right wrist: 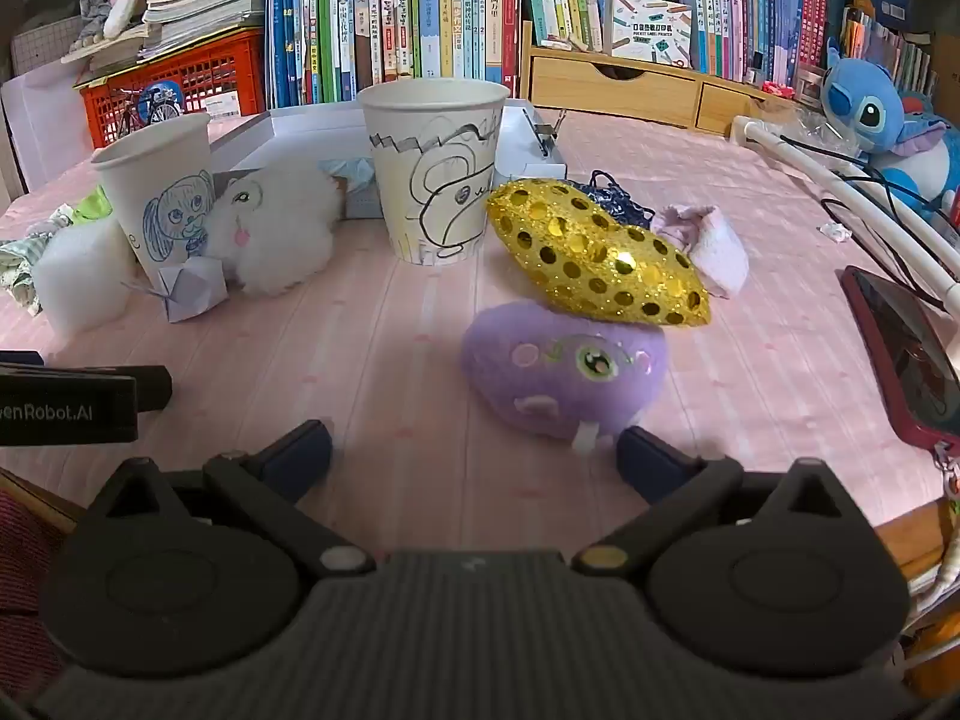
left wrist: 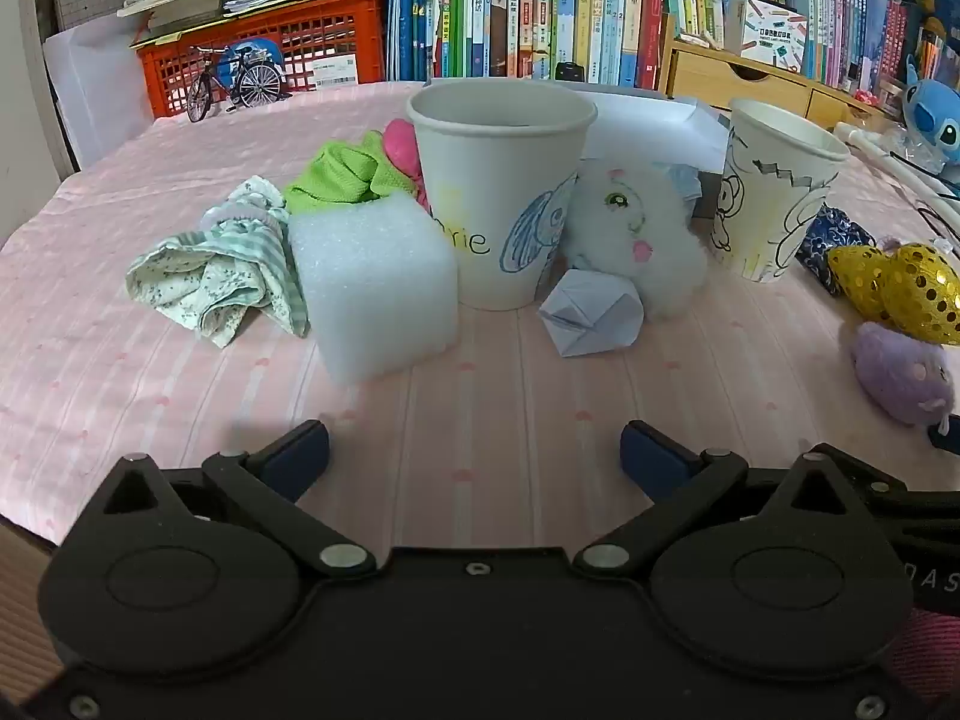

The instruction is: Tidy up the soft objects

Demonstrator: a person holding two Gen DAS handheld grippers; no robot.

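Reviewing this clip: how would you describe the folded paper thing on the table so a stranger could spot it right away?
Find the paper cup with the blue drawing on the pink tablecloth. At its base, beside the white fluffy toy, lies the folded paper shape. It is the only crisp, pale, angular thing among soft ones.

This is looking like a child's room in a home. A long row of upright colourful children's books is lining the back, beside a red plastic lattice crate that is carrying stacked papers. A blue Stitch plush toy is sitting at the edge, a small black model bicycle is standing near the crate, and a pink striped cotton sheet is covering the surface under 2 hand-drawn white paper cups.
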